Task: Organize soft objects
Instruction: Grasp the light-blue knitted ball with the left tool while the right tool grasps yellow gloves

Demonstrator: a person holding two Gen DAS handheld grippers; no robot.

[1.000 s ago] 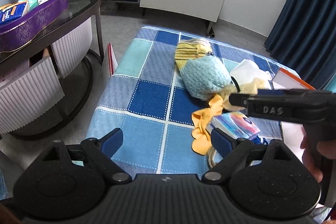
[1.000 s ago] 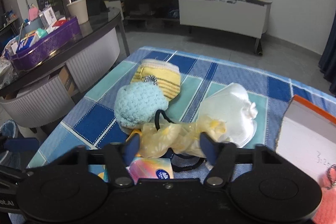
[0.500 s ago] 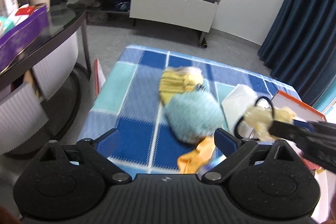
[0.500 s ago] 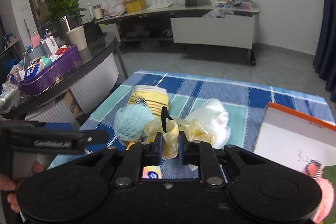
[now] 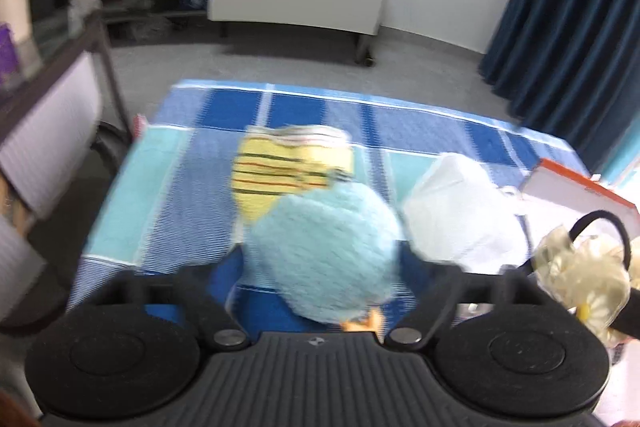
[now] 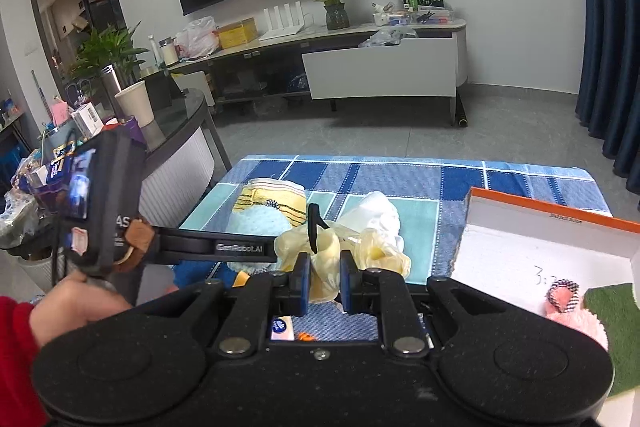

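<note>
Right tongs [image 6: 323, 282] clamp the yellow scrunchie [image 6: 340, 251], lifted near the box [image 6: 540, 247] holding a pink pompom [image 6: 576, 311]. Left tongs [image 5: 320, 267] gape around the blue plush [image 5: 326, 251]; most items remain on the surface [image 6: 400, 183].

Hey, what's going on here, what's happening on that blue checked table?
A person with a handheld gripper in each hand is sorting soft things. The right gripper is shut on a pale yellow hair scrunchie with a black elastic loop, held above the checked cloth. The left gripper is open around the light blue knitted ball. A yellow striped knit piece and white cloth lie behind, beside an orange-edged box.
</note>
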